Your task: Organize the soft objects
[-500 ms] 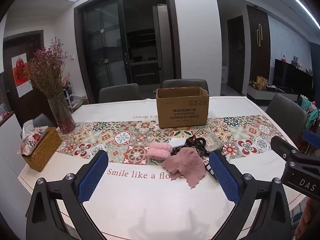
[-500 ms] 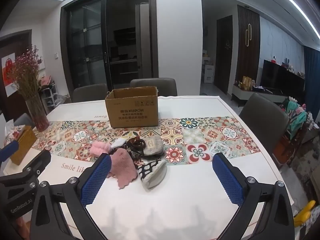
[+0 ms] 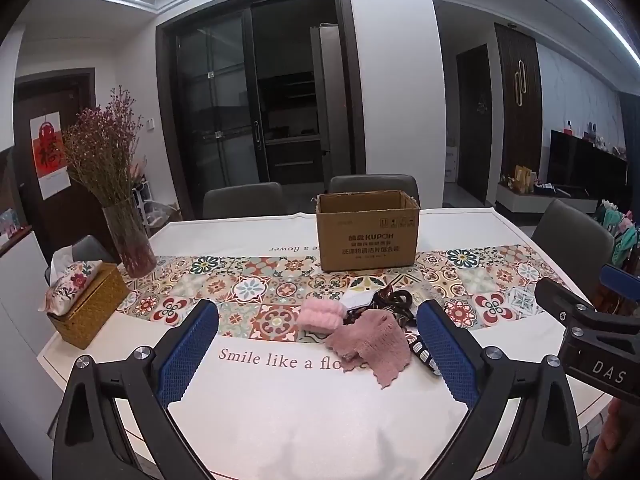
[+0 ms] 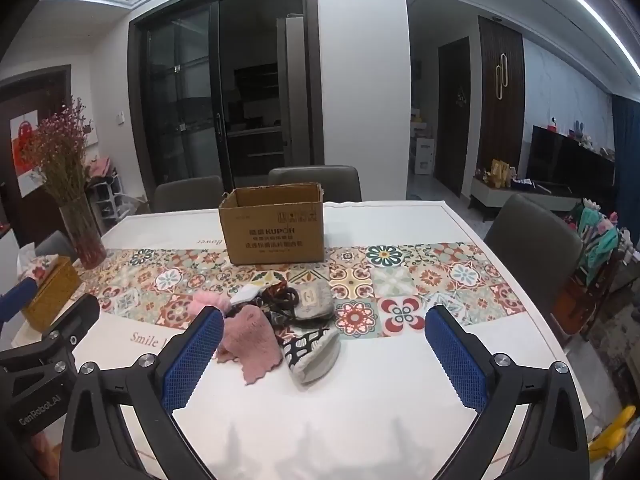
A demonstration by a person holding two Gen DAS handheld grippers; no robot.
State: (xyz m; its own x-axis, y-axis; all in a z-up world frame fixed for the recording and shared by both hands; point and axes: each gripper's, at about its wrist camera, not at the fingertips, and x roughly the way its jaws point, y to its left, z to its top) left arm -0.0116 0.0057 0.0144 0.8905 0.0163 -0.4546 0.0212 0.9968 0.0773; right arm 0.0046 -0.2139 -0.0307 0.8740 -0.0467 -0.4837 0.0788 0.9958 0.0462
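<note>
- Socks lie heaped on the tabletop, just past the jaws of both grippers and touching neither.
- Left gripper: jaws spread wide, nothing between them; the heap sits ahead, toward its right jaw, whose pad covers part of it.
- Right gripper: jaws equally wide and holding nothing; the heap sits ahead, toward its left jaw.
- Pink cloth is the nearest piece, draped over the heap's front edge.
- A patterned sock lies just right of it, a fluffy pink roll at the heap's left.
- Beyond the heap stands an open box, well clear of both jaws.
</note>
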